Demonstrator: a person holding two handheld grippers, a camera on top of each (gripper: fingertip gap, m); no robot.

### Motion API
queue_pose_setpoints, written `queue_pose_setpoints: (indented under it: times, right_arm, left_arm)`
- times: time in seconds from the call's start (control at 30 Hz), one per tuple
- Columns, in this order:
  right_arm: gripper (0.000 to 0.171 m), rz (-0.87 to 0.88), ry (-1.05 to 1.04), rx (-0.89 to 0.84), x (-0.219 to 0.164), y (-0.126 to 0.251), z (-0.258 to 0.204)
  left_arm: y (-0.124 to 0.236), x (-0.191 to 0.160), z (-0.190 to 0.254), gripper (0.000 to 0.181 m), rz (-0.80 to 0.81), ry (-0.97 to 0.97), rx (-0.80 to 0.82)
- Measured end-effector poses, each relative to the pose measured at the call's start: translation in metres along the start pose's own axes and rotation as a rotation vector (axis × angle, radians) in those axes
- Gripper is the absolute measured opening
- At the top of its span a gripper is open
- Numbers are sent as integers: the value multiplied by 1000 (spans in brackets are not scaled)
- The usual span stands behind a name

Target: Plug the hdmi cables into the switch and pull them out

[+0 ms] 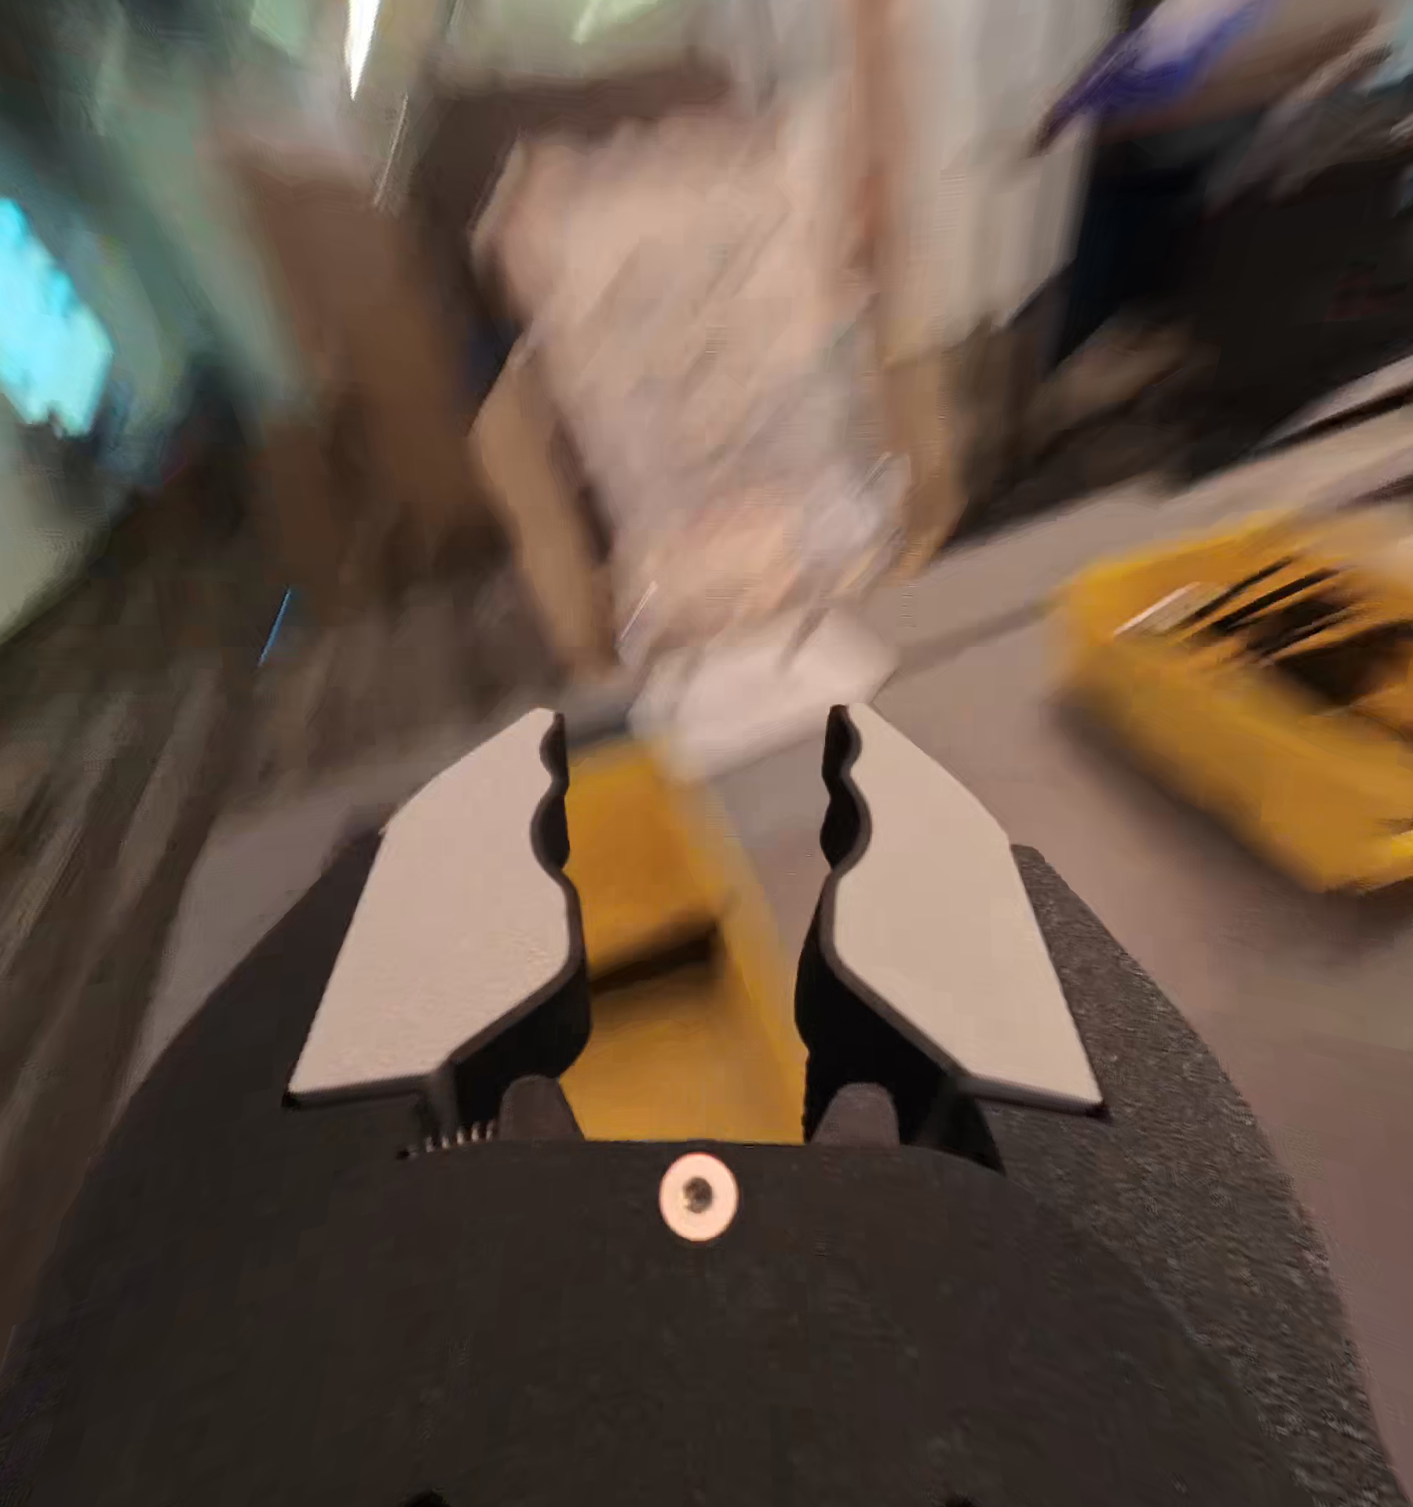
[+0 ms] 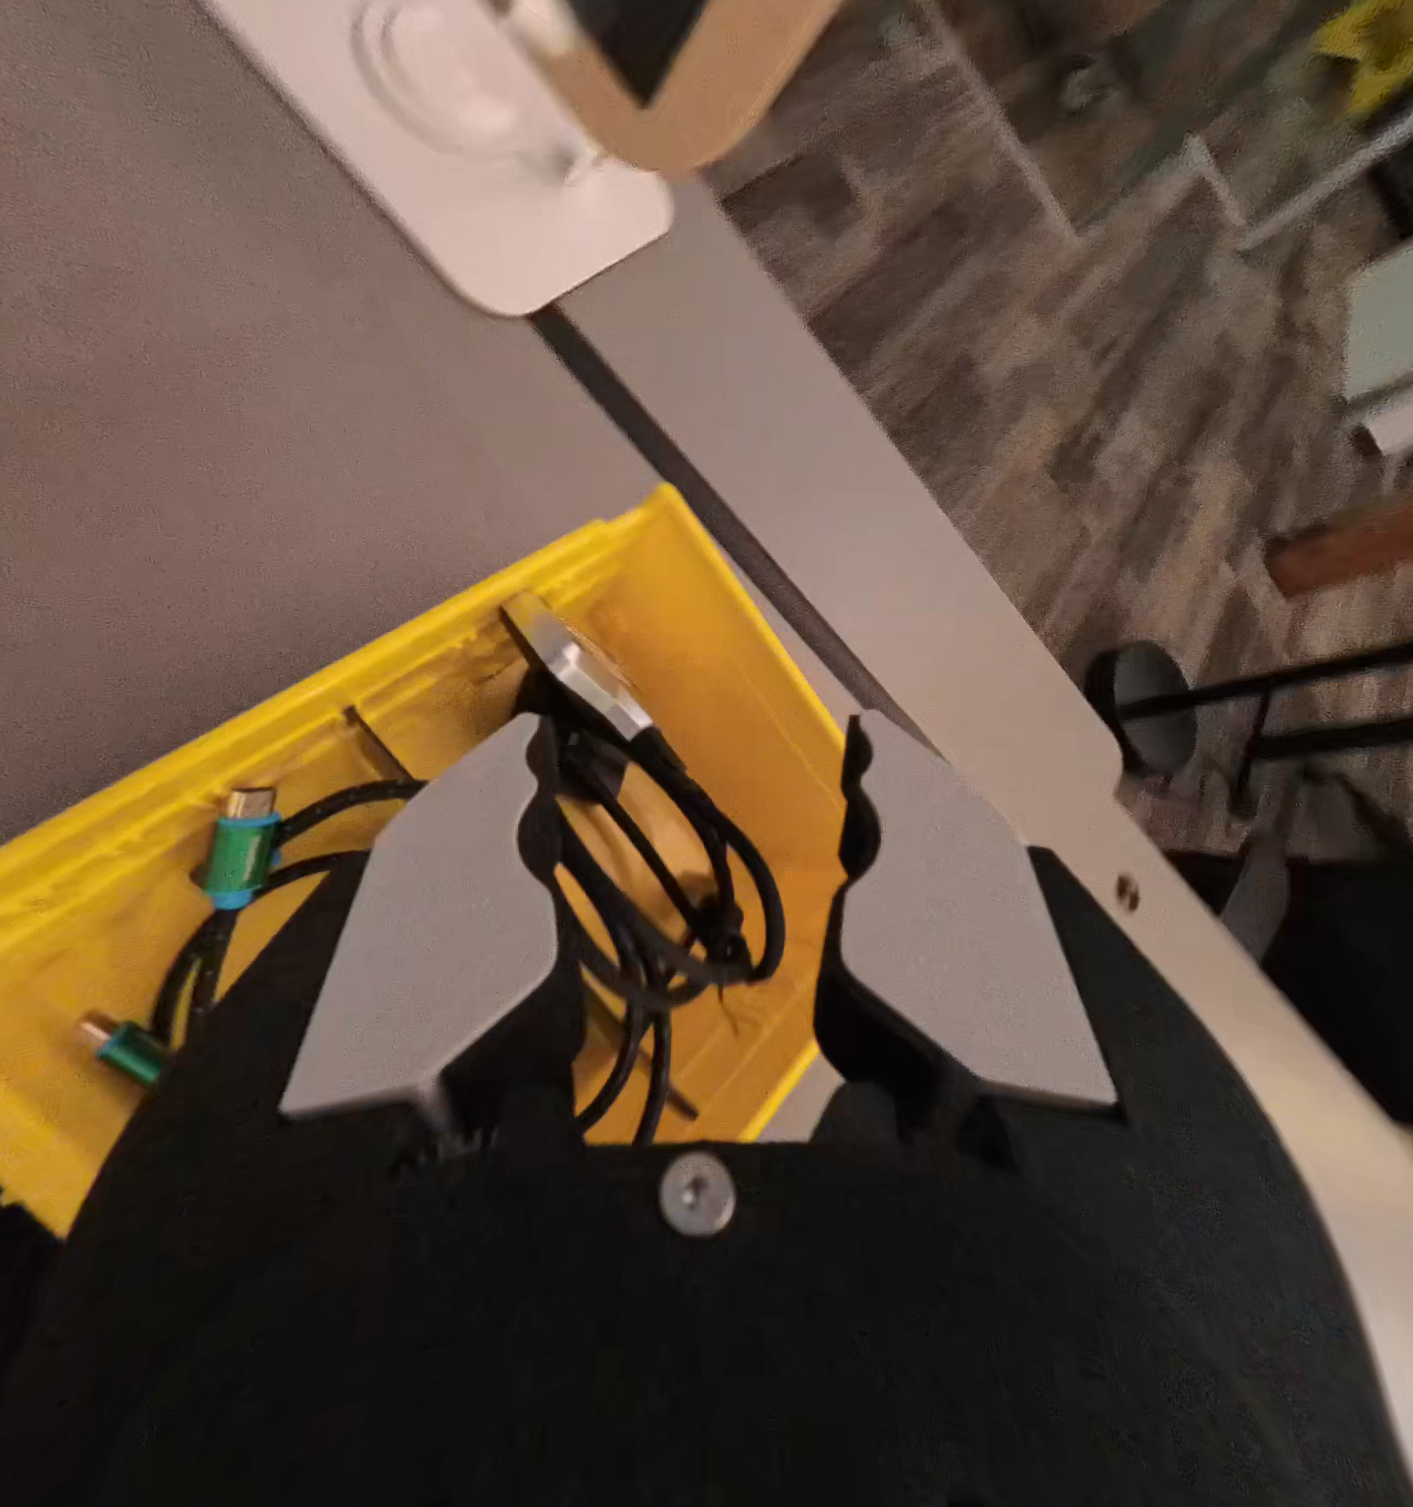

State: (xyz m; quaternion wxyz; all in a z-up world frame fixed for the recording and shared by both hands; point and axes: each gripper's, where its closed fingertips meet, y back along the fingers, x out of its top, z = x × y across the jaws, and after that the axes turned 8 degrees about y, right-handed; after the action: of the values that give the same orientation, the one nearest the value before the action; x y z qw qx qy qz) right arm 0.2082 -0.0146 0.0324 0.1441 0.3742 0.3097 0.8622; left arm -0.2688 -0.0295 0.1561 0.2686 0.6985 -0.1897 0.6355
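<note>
Right tongs (image 2: 691, 722), released and grasping nothing, poised over a yellow bin (image 2: 711, 652) lying on the grey surface (image 2: 197, 326) close to its edge. Inside the bin: a silver switch (image 2: 577, 665) leaning against the far wall at centre frame, with a tangle of black cable (image 2: 687, 881) trailing from it toward the bottom of the frame, directly in the gap between the fingers. Left of centre, two hdmi cables' green-sleeved plugs (image 2: 238, 852), both unplugged, lying loose on the bin floor, apart from the switch. Bin presumably used as a holding tray for the loose parts; tongs presumably spread ready for a first pick-up, so task judged at or near its start. At upper left of the frame, a pale flat stand base (image 2: 524, 163) resting on the surface.

Left tongs (image 1: 691, 718), likewise released and empty, aimed low over a yellow shape (image 1: 646, 856), heavily blurred. A second yellow bin (image 1: 1258, 718) at right of frame, contents unreadable. Pale blurred mass (image 1: 711, 367) at upper centre, not identifiable.

Shown only in the right wrist view: switch, plugs, cable. Shown only in the left wrist view: second yellow bin.
</note>
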Motion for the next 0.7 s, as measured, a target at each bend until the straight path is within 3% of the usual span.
queue_pose_setpoints:
  times: [0.07,0.13,0.23,0.27,0.33,0.4,0.47,0.57,0.63,0.7]
  right_arm:
    - [69,-16,-279,-118,-43,39,14]
    - [72,-116,-443,-96,-104,51,-1]
    - [74,-340,-524,22,-183,43,-41]
    - [81,-354,-565,91,-190,38,-56]
    - [59,-323,-679,204,-188,32,-81]
    - [52,-426,-670,171,-205,23,-87]
    - [20,-418,-671,226,-200,10,-96]
    - [18,-454,-650,223,-194,4,-98]
    - [18,-449,-648,220,-180,-3,-105]
    - [18,-449,-618,221,-168,-8,-112]
  left_arm:
    - [11,-47,-65,71,-256,22,201]
    - [17,-84,-123,71,-403,33,313]
    - [1,-136,-159,75,-519,233,209]
    - [-4,-154,-158,74,-573,325,141]
    - [-14,-182,-159,75,-644,402,81]
    - [-18,-206,-182,72,-692,322,192]
    - [-18,-227,-199,68,-772,231,285]
    - [-16,-260,-190,52,-949,216,228]
    - [-18,-271,-188,16,-992,178,228]
    - [-24,-270,-180,14,-952,138,244]
